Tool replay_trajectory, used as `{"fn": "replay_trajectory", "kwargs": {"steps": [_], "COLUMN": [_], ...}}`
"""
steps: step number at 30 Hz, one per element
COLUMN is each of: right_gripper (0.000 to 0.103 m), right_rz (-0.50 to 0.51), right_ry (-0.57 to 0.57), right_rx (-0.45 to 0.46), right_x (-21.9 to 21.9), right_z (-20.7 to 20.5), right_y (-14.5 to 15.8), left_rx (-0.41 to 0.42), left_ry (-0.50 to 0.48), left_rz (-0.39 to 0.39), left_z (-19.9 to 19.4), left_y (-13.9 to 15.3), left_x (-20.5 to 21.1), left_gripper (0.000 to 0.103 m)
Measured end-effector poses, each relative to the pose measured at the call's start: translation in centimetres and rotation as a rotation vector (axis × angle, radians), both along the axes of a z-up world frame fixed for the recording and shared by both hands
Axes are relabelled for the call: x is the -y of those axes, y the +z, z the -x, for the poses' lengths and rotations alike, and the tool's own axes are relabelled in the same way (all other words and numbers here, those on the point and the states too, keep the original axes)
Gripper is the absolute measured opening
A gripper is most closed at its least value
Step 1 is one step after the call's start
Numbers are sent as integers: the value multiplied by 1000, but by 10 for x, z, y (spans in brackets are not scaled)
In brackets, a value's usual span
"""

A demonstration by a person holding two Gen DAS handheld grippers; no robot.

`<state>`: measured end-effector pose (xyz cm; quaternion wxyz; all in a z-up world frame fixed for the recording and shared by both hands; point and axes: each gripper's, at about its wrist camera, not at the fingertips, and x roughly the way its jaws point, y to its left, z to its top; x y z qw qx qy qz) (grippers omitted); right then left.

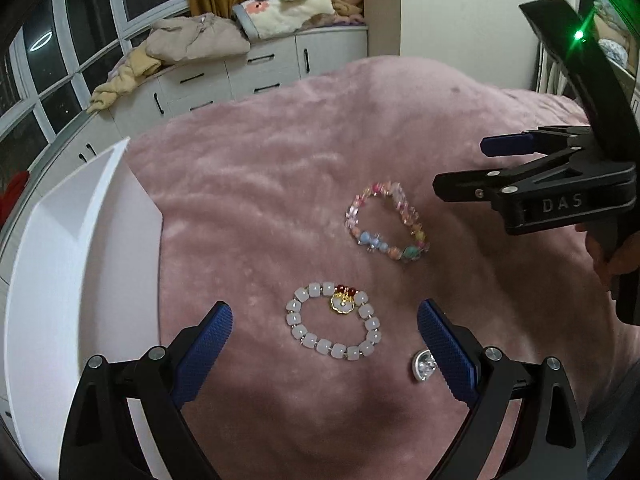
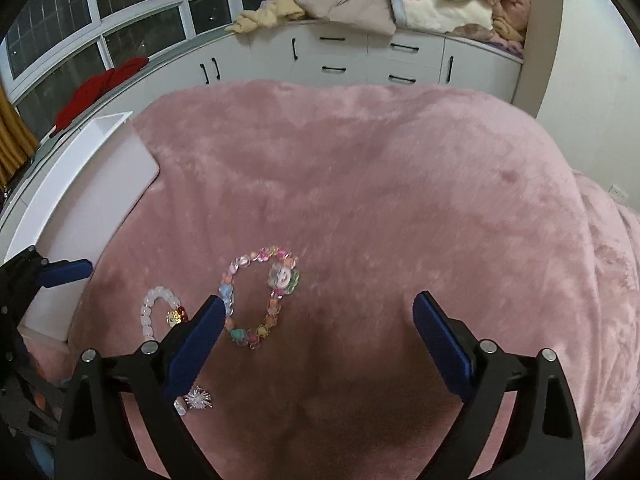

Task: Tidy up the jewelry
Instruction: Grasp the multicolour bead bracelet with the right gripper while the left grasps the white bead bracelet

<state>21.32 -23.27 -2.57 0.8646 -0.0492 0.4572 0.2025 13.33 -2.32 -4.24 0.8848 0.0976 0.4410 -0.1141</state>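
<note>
A white-bead bracelet (image 1: 333, 322) with a gold and red charm lies on the pink blanket, just ahead of my open left gripper (image 1: 324, 332). A multicoloured bead bracelet (image 1: 386, 222) lies farther off; in the right wrist view this bracelet (image 2: 260, 296) lies ahead-left of my open, empty right gripper (image 2: 316, 320). A silver crystal ring (image 1: 424, 365) lies by my left gripper's right finger. The right gripper (image 1: 460, 168) also shows in the left wrist view, at the right. The white bracelet (image 2: 154, 312) and the ring (image 2: 198, 398) are partly hidden behind my right gripper's left finger.
A white tray (image 1: 80, 240) sits on the blanket's left edge; it also shows in the right wrist view (image 2: 92, 184). Pink blanket (image 2: 380, 184) covers the bed. White cabinets with piled clothes (image 2: 360, 4) and windows stand behind.
</note>
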Motion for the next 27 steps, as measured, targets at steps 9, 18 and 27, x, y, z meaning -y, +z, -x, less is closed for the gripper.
{"fn": "replay_trajectory", "kwargs": {"steps": [9,18,27], "right_gripper": [90,68,26], "right_rz": [83,258,202], "right_ry": [46,55,90], "right_rx": [-11,27,-23], "right_x": [-26,-47,-51], "right_z": [-1,-1,4], "right_y": [-23,-45,-54], "left_rx": [9,-57,-55], "left_ry": [31,47,73], "left_rz": [11,122,173], "left_z": [-9,-11,-5], "left_y": [-25,-50,-53], "left_x": [-5,-21,-31], "left_gripper": [95,94,60]}}
